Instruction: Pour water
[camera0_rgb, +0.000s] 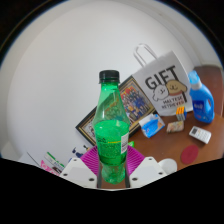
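Green bottle upright in the gripper, cap on

The gripper is clenched on the green plastic bottle, both pink pads appearing to press its lower body, so the bottle stands between the fingers, rising above them. Its green cap looks closed, and no cup is visible. To pour well, I judge the hold should stay firm and low, tilting slowly. Far right sit a GIFT bag and a blue detergent jug.
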